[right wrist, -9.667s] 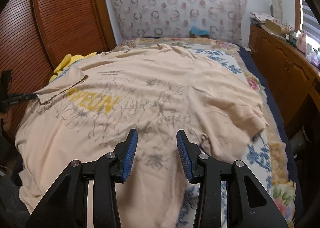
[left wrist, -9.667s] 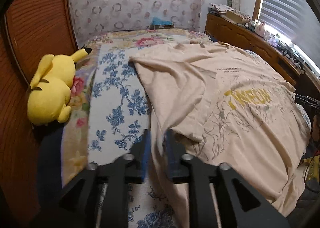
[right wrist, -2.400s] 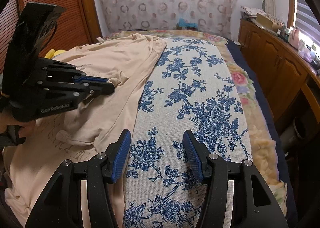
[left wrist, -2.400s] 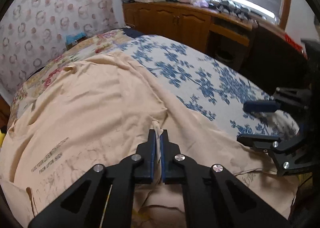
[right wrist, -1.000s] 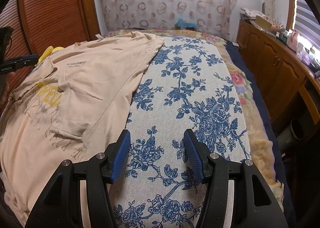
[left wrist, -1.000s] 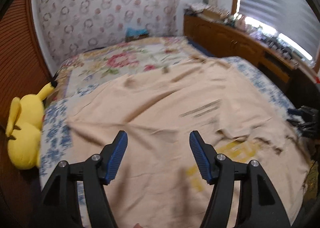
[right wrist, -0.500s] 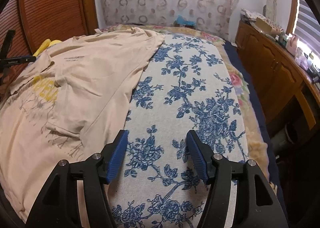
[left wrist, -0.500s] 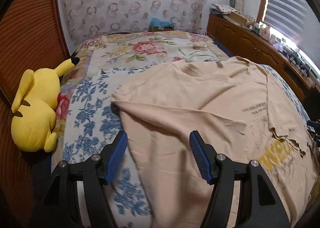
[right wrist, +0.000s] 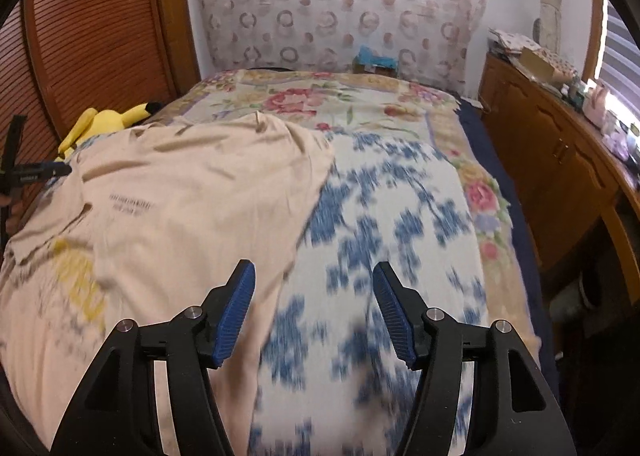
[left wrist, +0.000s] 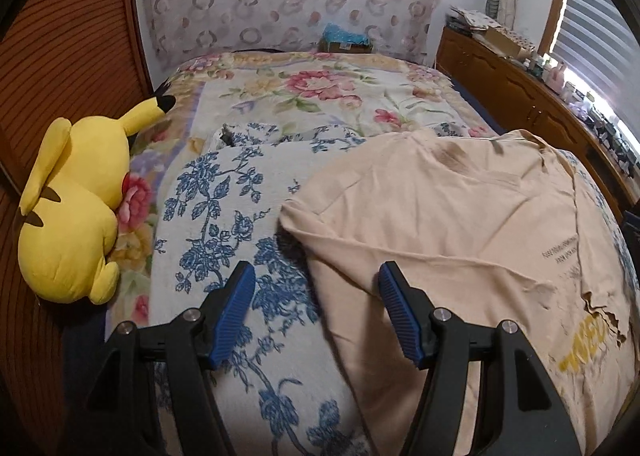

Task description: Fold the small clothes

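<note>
A beige T-shirt (left wrist: 440, 224) with yellow lettering lies spread on the bed, one side folded over so the print shows at its lower right. My left gripper (left wrist: 316, 292) hangs open over the shirt's left edge, where it meets the blue floral cloth (left wrist: 224, 216). Nothing is between its fingers. In the right wrist view the shirt (right wrist: 180, 196) fills the left half. My right gripper (right wrist: 314, 292) is open and empty above the shirt's right edge. The left gripper (right wrist: 40, 172) shows at the far left of that view, beside the shirt.
A yellow plush toy (left wrist: 68, 224) lies at the bed's left side against a brown louvred door (left wrist: 60, 56). A wooden cabinet (right wrist: 560, 160) with clutter on top runs along the right. A flowered blanket (left wrist: 312, 96) covers the far end of the bed.
The left gripper has swung left and down, from over the shirt's middle to its left edge. The right gripper has shifted left toward the shirt's right edge. Both stay open and empty.
</note>
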The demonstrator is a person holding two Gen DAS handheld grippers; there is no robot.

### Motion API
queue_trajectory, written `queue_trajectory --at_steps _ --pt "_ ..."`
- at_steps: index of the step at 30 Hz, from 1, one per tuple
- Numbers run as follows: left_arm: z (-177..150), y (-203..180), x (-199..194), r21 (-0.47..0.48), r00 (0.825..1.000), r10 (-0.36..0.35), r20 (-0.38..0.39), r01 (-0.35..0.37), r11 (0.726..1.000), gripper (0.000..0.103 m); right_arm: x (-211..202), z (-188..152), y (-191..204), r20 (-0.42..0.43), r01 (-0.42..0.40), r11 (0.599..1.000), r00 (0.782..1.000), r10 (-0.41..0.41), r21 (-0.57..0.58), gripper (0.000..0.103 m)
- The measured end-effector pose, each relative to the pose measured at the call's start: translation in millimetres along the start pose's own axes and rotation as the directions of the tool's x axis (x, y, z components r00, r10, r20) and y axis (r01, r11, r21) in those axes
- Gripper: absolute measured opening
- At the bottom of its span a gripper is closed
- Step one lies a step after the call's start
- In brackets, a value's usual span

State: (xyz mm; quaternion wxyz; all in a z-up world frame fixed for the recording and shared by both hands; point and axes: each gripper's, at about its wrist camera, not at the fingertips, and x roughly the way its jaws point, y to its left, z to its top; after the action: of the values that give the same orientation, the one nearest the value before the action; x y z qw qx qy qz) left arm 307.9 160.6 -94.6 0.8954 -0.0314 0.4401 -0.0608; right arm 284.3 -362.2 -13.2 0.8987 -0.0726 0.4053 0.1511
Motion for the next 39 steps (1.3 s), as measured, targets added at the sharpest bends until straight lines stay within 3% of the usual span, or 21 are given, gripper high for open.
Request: queue_trajectory --at_steps 10,19,26,39 --pt "-1 -3 6 0.034 0.999 0.021 0.03 -0.023 0.999 0.066 62 30 -6 -0.077 0.005 1.0 0.997 -0.007 -0.03 0.063" --pt "-1 -8 8 0.057 0.999 0.027 0.021 -0.028 0.998 0.073 90 54 -12 -0.088 -0.021 0.999 0.996 0.017 -0.043 0.063" --pt "0 -9 9 0.053 0.999 0.042 0.016 -0.043 0.998 0.08 99 60 -8 -0.061 -0.035 0.997 0.998 0.031 -0.062 0.067" --pt "12 -9 20 0.08 1.0 0.012 -0.017 -0.01 0.997 0.08 102 61 -7 -0.066 -0.038 0.997 0.997 0.034 -0.061 0.07"
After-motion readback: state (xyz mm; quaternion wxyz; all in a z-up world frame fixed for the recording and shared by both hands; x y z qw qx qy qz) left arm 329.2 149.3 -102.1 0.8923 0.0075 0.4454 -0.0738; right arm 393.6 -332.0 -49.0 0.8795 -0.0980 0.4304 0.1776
